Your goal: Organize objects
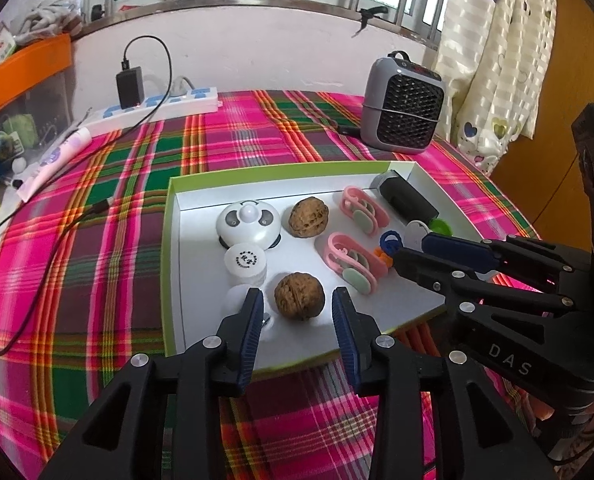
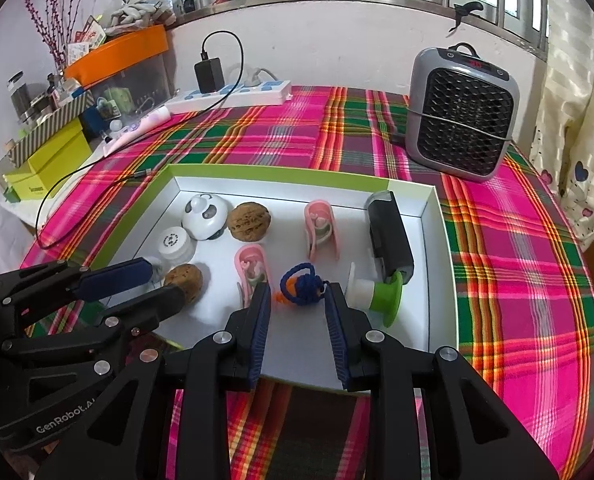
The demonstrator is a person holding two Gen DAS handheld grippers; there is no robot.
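A white tray with a green rim [image 1: 173,240] [image 2: 441,240] lies on the plaid cloth. My left gripper [image 1: 297,300] [image 2: 167,282] is open, its pads on either side of the near walnut [image 1: 299,296] [image 2: 183,282] with a gap on each side. The walnut rests on the tray floor. My right gripper [image 2: 298,292] [image 1: 409,248] is shut on a blue knotted cord with an orange piece [image 2: 301,282] [image 1: 389,240], low over the tray's front right. A second walnut [image 1: 308,217] [image 2: 249,222] sits further back.
The tray also holds a panda bell [image 1: 249,224], a white jar [image 1: 245,262], two pink clips [image 2: 321,232] [image 2: 253,268], a black device [image 2: 389,236] and a green-and-white piece [image 2: 381,296]. Behind it stand a grey heater [image 2: 461,120] and a power strip [image 2: 233,94] with a trailing cable.
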